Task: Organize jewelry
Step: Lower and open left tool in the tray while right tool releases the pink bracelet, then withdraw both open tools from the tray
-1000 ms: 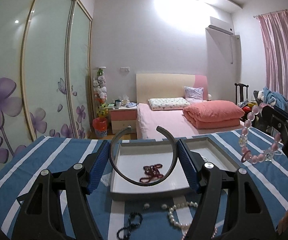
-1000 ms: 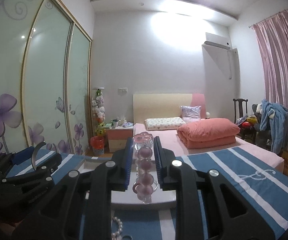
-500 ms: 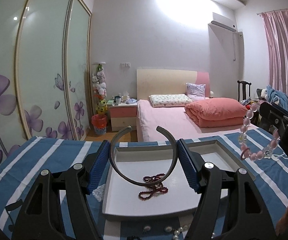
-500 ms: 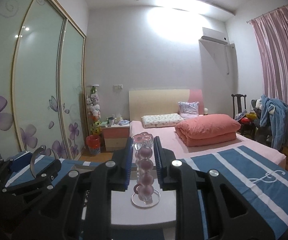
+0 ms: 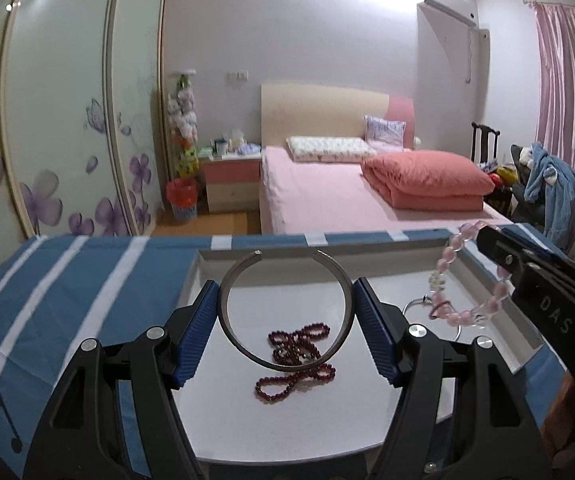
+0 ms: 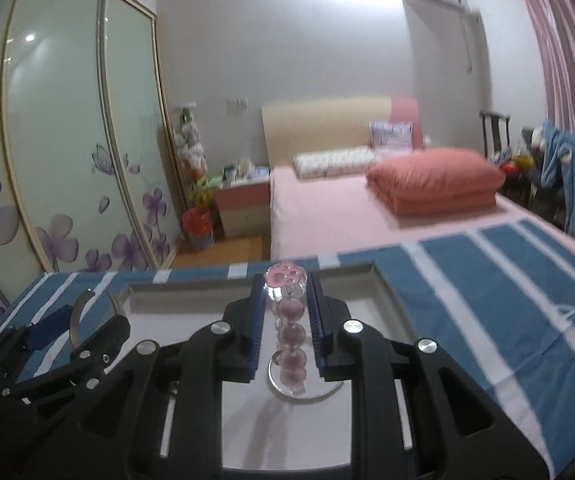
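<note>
Over the white tray [image 5: 191,292], our left hand-held gripper [image 5: 286,312] clamps an open metal bangle [image 5: 287,364]; our right hand-held gripper [image 6: 285,320] pinches a pink bead bracelet [image 6: 289,336]. Dark red beads [image 5: 295,360] lie in the tray, beneath the bangle.

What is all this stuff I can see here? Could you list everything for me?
tray: one, white, on the striped cloth
open bangle: one, silver-grey, clamped in the left claw above the tray
bead strand: one, dark red, lying in the tray
bead bracelet: one, pale pink, hanging from the right claw over the tray
thin ring: one, silver, in the tray under the pink bracelet
striped cloth: one, blue and white, under the tray
bed: one, pink, behind
left claw: one, black with blue pads
right claw: one, black with blue pads
</note>
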The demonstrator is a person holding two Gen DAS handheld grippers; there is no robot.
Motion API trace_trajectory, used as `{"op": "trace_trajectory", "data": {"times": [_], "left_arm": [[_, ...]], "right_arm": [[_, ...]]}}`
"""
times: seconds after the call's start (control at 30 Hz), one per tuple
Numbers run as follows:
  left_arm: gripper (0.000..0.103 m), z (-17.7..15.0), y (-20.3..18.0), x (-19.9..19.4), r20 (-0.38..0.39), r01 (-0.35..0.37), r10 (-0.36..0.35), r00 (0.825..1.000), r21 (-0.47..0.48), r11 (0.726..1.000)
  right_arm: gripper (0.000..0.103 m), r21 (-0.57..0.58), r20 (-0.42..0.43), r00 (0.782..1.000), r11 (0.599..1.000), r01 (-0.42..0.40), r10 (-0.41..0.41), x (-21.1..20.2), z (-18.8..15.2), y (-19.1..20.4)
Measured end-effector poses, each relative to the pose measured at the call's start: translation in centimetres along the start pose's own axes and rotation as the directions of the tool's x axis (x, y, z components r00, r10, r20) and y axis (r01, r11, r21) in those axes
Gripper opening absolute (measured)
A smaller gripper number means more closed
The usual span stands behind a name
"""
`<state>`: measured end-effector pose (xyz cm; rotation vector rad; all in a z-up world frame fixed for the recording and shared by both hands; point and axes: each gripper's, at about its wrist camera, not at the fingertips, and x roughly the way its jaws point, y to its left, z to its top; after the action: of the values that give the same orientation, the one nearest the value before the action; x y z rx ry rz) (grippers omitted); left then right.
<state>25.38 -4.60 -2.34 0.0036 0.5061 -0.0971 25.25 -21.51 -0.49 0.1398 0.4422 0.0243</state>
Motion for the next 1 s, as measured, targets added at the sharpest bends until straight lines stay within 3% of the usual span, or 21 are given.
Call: {"op": "trace_trajectory", "data": {"times": [0.17,0.27,0.67,1.0], "left_arm": [[0.069,-0.3,-0.2,0.8,-0.04,0.013,-0.013,0.999,0.003,1.0],[0.069,-0.3,-0.2,0.8,-0.041,0.02,-0.019,0.999,0.013,1.0],[0.069,1.4,3.3,-1.7,0.007,-0.022,0.022,1.0,-0.058,0.998],[0.069,-0.3,5.3,-5.7,0.012,-0.054,0.055,0.998,-0.074,0.996]], "right_arm": [[0.022,0.039,-0.07,0.998,0.999,-0.007,0.01,1.6,-0.7,-0.8],[0.035,0.056,-0.078,0.997,0.998,-0.008,0.013,1.8,-0.9,-1.1],[0.036,0.088,-0.046,0.999,0.996,-0.006,0.011,-1.9,-0.3,-2.7],[0.036,0.038,-0.086,0.996,0.999,-0.026,0.029,-6.0,-2.0,-2.3]]}}
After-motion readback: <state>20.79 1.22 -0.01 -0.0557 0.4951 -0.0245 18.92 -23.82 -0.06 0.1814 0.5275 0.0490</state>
